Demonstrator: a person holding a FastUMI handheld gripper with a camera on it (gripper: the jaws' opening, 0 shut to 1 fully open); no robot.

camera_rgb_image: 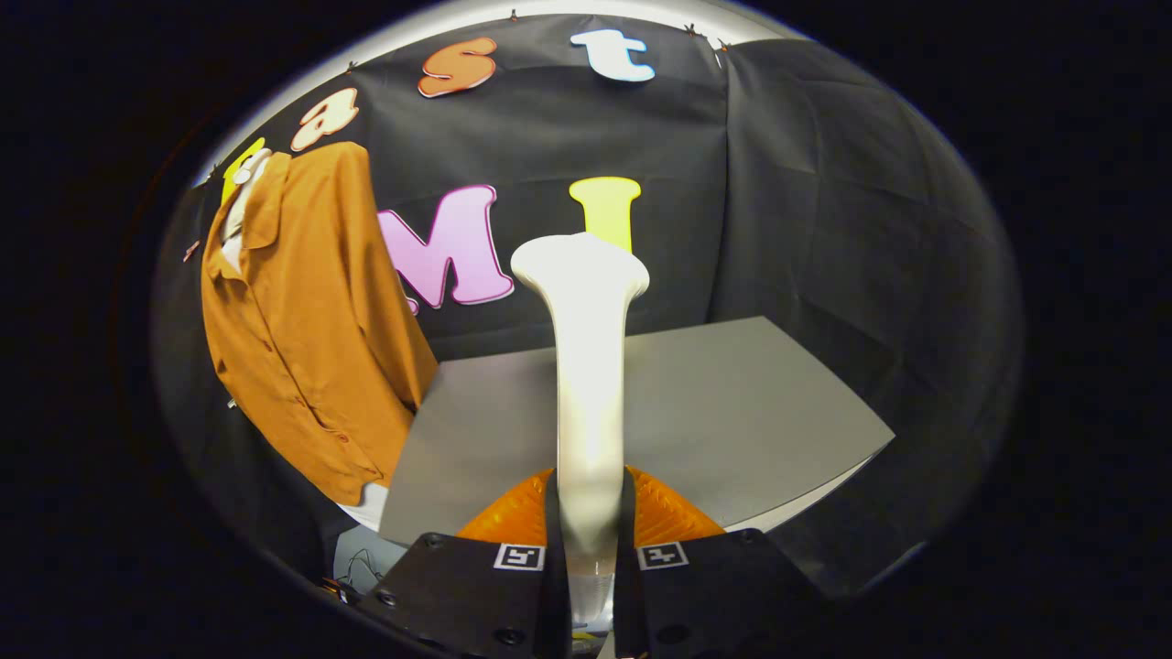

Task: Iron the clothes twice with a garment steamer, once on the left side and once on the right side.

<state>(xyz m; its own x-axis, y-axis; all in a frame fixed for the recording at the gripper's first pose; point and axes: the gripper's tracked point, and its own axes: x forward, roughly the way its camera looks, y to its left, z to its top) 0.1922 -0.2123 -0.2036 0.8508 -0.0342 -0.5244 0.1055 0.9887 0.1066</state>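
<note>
The gripper [591, 526] is clamping the garment steamer [586, 366] by the lower part of its handle, and both ribbed, wedge-shaped fingers [508, 522] are pressing against the handle from either side, so the jaws are pinching it tightly with no gap showing. The steamer is standing upright between the fingers and rising well beyond them. Its body is smooth, glossy white plastic, a slim rounded column that is narrowing a little in the middle and then flaring outward at the top into a wide, flattened head with softly curved edges. Light is glinting along the column's length.

Behind the steamer, a flat table [732, 412] with a matte grey top and sharp straight edges is lying beyond the fingers, its far side reaching the dark cloth wall [824, 229], which is hanging in loose folds and creases.

To the left of the steamer and well apart from it, an orange-brown shirt [311, 329] is hanging against the wall, past the table's left edge. Its fabric is looking soft and matte, with a pointed collar, a row of small buttons down the front placket and gentle wrinkles running toward the hem. A pale garment layer [240, 215] is showing inside the open collar.
</note>
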